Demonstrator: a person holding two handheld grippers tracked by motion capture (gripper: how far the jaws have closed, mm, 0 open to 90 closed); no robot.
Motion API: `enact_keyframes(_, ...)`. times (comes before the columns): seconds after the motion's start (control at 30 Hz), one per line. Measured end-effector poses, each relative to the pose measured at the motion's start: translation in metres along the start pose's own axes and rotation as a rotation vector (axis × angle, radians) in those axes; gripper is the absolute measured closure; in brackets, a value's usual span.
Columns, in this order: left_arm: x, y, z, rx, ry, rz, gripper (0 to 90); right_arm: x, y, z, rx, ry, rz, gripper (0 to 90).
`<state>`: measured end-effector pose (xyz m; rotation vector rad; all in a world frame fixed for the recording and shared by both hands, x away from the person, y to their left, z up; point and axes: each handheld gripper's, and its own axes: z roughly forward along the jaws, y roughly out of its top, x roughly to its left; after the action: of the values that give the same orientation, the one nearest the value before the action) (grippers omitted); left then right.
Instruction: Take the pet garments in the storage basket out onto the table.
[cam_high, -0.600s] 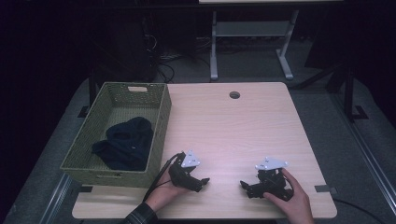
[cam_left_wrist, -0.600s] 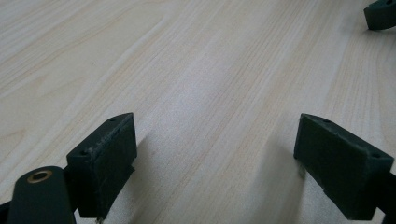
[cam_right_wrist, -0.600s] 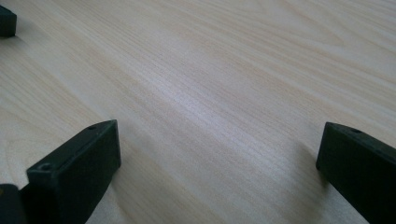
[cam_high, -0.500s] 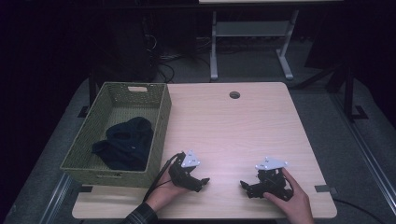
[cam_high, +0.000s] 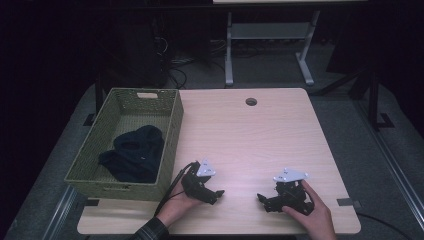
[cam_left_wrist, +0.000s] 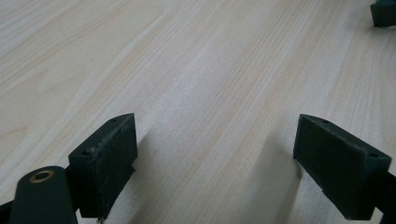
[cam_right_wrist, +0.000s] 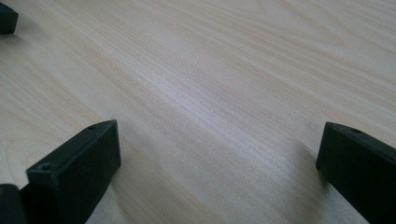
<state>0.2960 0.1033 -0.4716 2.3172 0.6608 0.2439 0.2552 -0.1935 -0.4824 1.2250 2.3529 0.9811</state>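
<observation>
Both grippers rest low on the light wooden table (cam_high: 250, 135) near its front edge, each held by a hand. My left gripper (cam_high: 216, 195) points right and stands open; in the left gripper view its jaws are wide apart over bare wood (cam_left_wrist: 215, 140). My right gripper (cam_high: 262, 200) points left toward it, also open, with nothing between its jaws in the right gripper view (cam_right_wrist: 219, 158). A tip of the other gripper shows at the corner of each gripper view.
A green woven basket (cam_high: 170, 130) stands on the table's left side with a dark cloth (cam_high: 135, 152) bundled inside. A round cable hole (cam_high: 251, 102) is near the far edge. Beyond the table lie a dark floor and a metal frame (cam_high: 270, 35).
</observation>
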Motion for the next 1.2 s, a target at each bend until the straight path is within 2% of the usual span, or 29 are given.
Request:
enact_keyframes(0.43,0.003,0.007,-0.009,-0.019,-0.009,-0.027,13.8,0.000,0.000,0.000,0.000,0.000,0.000,0.0)
enact_keyframes(1.0,0.007,0.015,-0.019,-0.029,-0.013,-0.021,13.9,0.000,0.000,0.000,0.000,0.000,0.000,0.0)
enact_keyframes(1.2,0.010,0.018,-0.023,-0.037,-0.023,-0.035,13.9,0.000,0.000,0.000,0.000,0.000,0.001,0.0)
